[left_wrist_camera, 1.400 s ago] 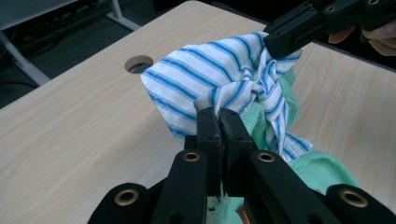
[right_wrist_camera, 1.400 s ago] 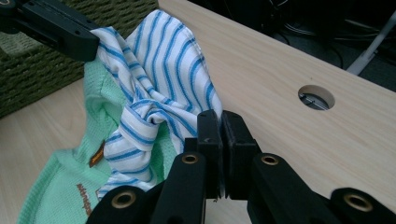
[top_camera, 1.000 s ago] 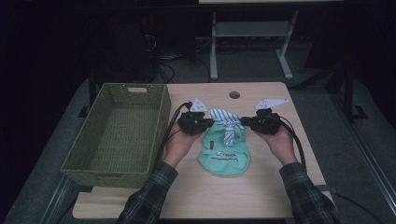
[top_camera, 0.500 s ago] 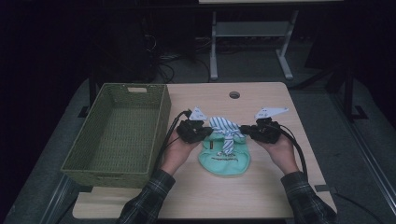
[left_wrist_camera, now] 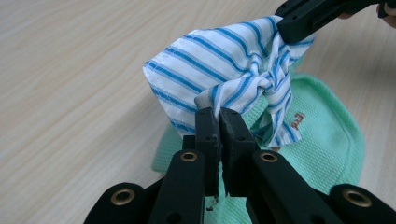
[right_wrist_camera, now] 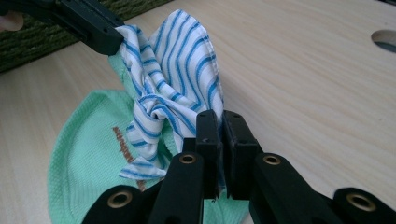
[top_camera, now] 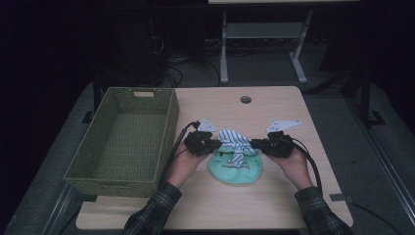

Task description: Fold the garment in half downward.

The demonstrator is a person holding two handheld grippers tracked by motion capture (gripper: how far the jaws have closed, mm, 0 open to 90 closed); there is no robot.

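Observation:
A blue-and-white striped cloth (top_camera: 233, 142) hangs bunched between my two grippers, just above a mint-green bib-like cloth (top_camera: 237, 169) lying flat on the wooden table (top_camera: 274, 107). My left gripper (top_camera: 214, 144) is shut on the striped cloth's left edge (left_wrist_camera: 219, 100). My right gripper (top_camera: 256, 145) is shut on its right edge (right_wrist_camera: 212, 105). In the left gripper view my jaws pinch the fabric (left_wrist_camera: 224, 60), with the other gripper's black jaw (left_wrist_camera: 308, 18) clamping the far corner. In the right gripper view the green cloth (right_wrist_camera: 88, 158) lies under the striped cloth (right_wrist_camera: 173, 65).
A green woven basket (top_camera: 125, 142), with nothing in it, stands at the table's left, close to my left hand. A round cable hole (top_camera: 245, 100) sits at the table's far middle. A metal table frame (top_camera: 262, 34) stands on the dark floor beyond.
Both grippers, still holding the striped cloth, have come down and toward the near edge. The striped cloth now sits lower over the green cloth.

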